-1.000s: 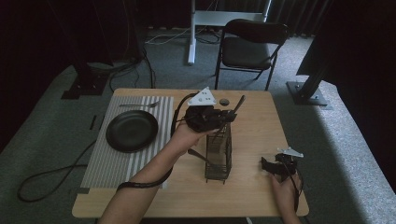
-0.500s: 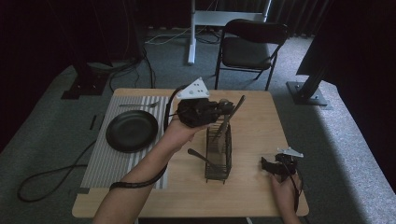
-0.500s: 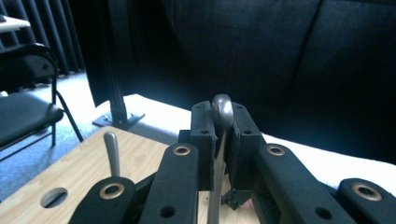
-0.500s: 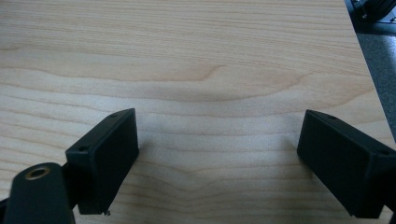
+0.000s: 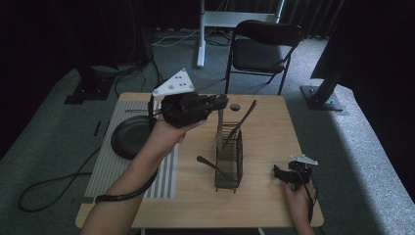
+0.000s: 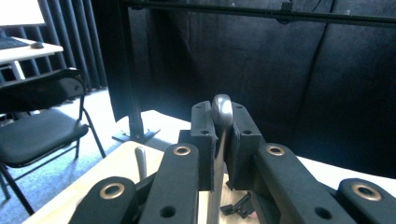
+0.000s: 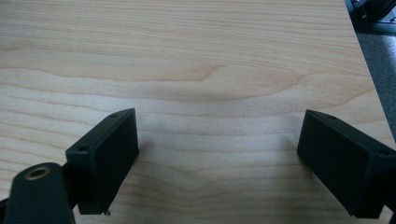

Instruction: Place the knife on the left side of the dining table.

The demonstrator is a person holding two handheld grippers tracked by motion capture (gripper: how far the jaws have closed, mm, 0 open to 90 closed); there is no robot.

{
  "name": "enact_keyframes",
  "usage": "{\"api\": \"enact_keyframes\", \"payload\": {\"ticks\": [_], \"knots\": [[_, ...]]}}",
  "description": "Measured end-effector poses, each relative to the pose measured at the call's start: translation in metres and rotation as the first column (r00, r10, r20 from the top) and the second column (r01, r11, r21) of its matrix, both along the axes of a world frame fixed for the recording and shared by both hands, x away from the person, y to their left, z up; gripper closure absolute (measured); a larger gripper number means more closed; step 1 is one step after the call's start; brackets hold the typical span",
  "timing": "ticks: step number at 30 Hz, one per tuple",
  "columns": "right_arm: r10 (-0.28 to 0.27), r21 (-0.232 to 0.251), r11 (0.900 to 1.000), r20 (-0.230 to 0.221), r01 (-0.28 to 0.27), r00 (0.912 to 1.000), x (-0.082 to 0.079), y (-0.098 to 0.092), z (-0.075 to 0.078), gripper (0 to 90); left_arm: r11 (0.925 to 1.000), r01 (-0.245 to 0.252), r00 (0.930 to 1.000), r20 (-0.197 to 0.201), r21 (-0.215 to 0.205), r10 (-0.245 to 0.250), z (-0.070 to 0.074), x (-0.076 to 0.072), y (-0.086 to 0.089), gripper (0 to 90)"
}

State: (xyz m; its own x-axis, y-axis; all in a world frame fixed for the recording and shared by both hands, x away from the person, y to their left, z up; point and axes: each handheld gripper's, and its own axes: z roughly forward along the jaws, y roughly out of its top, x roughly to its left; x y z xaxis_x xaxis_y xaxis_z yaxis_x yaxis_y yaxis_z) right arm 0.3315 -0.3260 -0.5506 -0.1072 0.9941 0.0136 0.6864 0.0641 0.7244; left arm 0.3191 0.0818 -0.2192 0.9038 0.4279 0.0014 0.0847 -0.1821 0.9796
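- High view: the left tongs [image 5: 221, 102] were held above the pale wooden worktop [image 5: 264, 122], clamped on the handle of a slim metal utensil [image 5: 219, 128] that hung straight down from them, its lower end at the back rim of a black wire cutlery caddy [image 5: 229, 161]. A dark-handled utensil [image 5: 240, 126] leaned out of the caddy towards the far side, and another dark utensil [image 5: 211, 165] stuck out of its left side. A round black plate [image 5: 131, 137] lay on a grey striped placemat [image 5: 108, 161] at the left of the worktop, with a black folding chair [image 5: 262, 51] on the carpet beyond. The right tongs [image 5: 280, 173] rested low near the worktop's right front corner, a hand behind them.

- Left gripper view: the two black jaws stood closed on the metal utensil's rounded handle end [image 6: 222, 110], which poked up just above the pads; the shaft ran down between them. The chair [image 6: 35, 123] stood at the left and the worktop's edge [image 6: 119, 161] lay below.

- Right gripper view: the right tongs [image 7: 217, 140] stood wide open with nothing between the jaws, close over bare wood grain [image 7: 196, 60].
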Motion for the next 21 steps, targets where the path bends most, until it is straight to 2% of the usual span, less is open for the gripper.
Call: {"api": "enact_keyframes", "payload": {"ticks": [7, 10, 12, 21], "knots": [[0.0, 0.0, 1.0, 0.0, 0.0, 1.0, 0.0, 0.0, 0.0, 11.8, 0.9984, -0.056, 0.9984, 0.008, 0.011, 0.056, 0.003, -0.005, 0.024, 83.4], [0.0, 0.0, 1.0, 0.0, 0.0, 1.0, 0.0, 0.0, 0.0, 11.7, 0.9983, -0.057, 0.9983, 0.007, 0.014, 0.057, 0.003, -0.005, 0.027, 83.4], [0.0, 0.0, 1.0, 0.0, 0.0, 1.0, 0.0, 0.0, 0.0, 11.7, 0.9959, -0.089, 0.9961, -0.001, 0.016, 0.089, -0.001, -0.007, 0.039, 83.4], [0.0, -0.001, 1.0, 0.0, 0.0, 1.0, 0.0, 0.0, 0.0, 11.7, 0.989, -0.146, 0.989, -0.023, 0.028, 0.146, -0.012, -0.011, 0.07, 83.4]]}}
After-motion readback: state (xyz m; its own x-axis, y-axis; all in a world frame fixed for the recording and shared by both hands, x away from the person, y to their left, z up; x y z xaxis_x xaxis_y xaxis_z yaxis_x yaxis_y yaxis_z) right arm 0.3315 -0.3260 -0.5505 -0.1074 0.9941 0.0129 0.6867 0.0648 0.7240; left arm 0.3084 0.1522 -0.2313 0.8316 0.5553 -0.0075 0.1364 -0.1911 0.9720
